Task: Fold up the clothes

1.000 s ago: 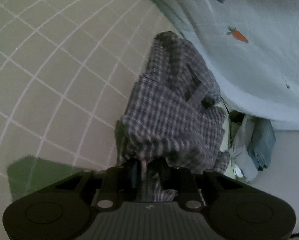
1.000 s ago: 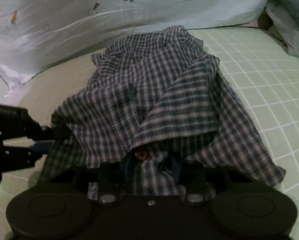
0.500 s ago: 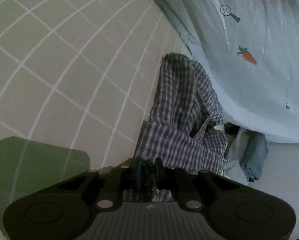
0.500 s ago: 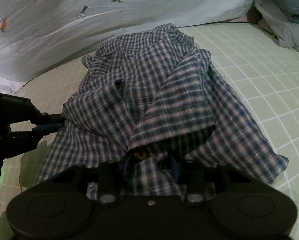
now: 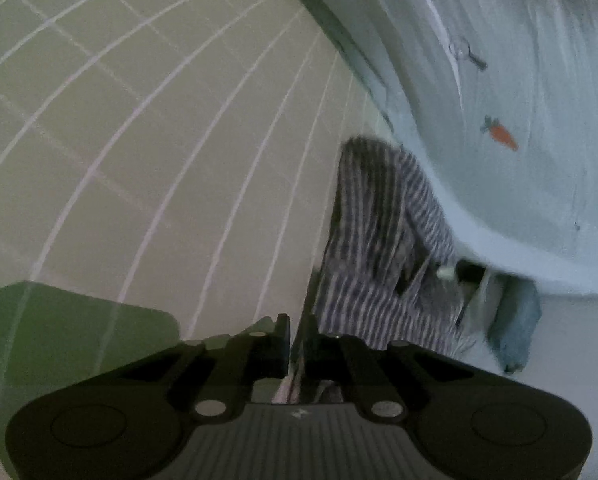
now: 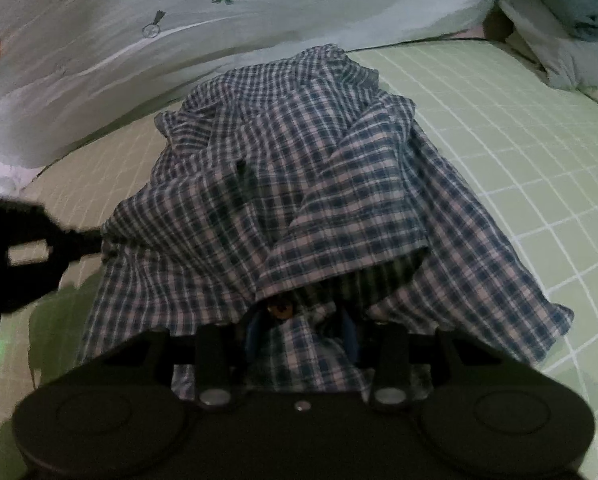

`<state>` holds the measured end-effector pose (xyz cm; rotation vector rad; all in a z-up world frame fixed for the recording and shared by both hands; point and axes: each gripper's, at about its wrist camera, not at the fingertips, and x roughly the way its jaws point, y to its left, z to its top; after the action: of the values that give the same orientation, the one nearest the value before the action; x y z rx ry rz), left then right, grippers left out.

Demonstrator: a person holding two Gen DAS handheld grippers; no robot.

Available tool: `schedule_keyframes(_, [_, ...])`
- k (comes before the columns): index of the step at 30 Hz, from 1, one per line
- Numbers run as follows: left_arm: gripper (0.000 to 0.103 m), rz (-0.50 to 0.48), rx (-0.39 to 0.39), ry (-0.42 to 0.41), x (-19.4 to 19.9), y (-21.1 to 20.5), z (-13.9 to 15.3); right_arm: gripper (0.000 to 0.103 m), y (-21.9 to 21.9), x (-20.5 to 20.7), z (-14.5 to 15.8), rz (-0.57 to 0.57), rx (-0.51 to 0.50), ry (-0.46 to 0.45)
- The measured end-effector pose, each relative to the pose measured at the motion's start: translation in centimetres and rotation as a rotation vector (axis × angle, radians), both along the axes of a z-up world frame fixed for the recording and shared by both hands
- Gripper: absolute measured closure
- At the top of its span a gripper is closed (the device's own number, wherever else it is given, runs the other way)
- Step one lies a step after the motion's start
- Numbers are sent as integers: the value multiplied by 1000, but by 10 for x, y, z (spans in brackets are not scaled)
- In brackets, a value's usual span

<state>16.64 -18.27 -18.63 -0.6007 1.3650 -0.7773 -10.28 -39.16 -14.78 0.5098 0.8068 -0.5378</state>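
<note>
A rumpled checked shirt [image 6: 291, 208] lies unfolded on the green grid sheet [image 6: 519, 152] beside the carrot-print quilt [image 6: 179, 20], both left gripper [image 5: 297, 344] and right gripper [image 6: 299, 332] pinching its edges, folding apparently unfinished.

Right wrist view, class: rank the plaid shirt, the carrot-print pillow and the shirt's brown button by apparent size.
1. plaid shirt, though nearness enlarges it
2. carrot-print pillow, partly cropped
3. brown button
</note>
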Motion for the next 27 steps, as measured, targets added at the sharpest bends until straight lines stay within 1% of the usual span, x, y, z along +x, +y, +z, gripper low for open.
schedule_keyframes(2, [81,-25,19,-1,-10,5,0,51,0,-1,5,-33,-11,7])
schedule_keyframes(3, [79,-35,25,0,-16,8,0,38,0,-2,8,-49,-17,10])
schedule_keyframes(4, [74,-44,24,8,-21,11,1,31,0,-3,11,-66,-23,14])
schedule_keyframes(5, [68,-59,26,10,-26,13,3,21,0,-8,16,-86,-48,0])
schedule_keyframes(6, [64,-74,28,10,-32,15,6,15,-1,-13,21,-107,-75,-16])
schedule_keyframes(7, [58,-92,32,-8,-36,16,9,10,-3,-21,26,-129,-86,-40])
schedule_keyframes(8, [55,-110,36,-25,-41,17,13,9,-7,-29,29,-165,-84,-57])
schedule_keyframes(10, [53,-134,35,-59,-47,16,20,9,-16,-45,35,-240,-76,-88])
schedule_keyframes(11, [50,-142,30,-67,-49,15,23,9,-20,-53,36,-275,-73,-99])
schedule_keyframes(13, [45,-169,33,-65,-51,9,23,9,-30,-69,38,-344,-67,-120])
schedule_keyframes(14, [45,-185,38,-61,-52,5,23,9,-36,-75,36,-377,-60,-116])
schedule_keyframes(15, [45,-199,48,-61,-54,1,23,10,-41,-78,32,-387,-48,-100])
schedule_keyframes(17, [46,-230,71,-71,-61,-6,23,19,-52,-82,23,-398,-23,-63])
schedule_keyframes(18, [47,-247,78,-77,-64,-8,23,32,-57,-82,18,-381,-2,-60])
schedule_keyframes(19, [47,-267,85,-83,-67,-10,23,55,-60,-80,13,-357,23,-59])
schedule_keyframes(20, [52,-287,97,-93,-71,-14,23,68,-64,-78,8,-333,48,-57])
schedule_keyframes(21, [60,-301,109,-104,-74,-18,22,93,-63,-79,8,-317,40,-50])
schedule_keyframes(22, [86,-314,121,-116,-78,-21,22,96,-61,-82,9,-301,28,-41])
schedule_keyframes(23, [94,-317,128,-126,-81,-21,23,97,-59,-84,10,-286,16,-32])
schedule_keyframes(25, [97,-323,144,-145,-88,-22,26,98,-56,-88,12,-255,-8,-15])
schedule_keyframes(27, [97,-315,161,-157,-95,-20,28,98,-52,-92,13,-225,-32,3])
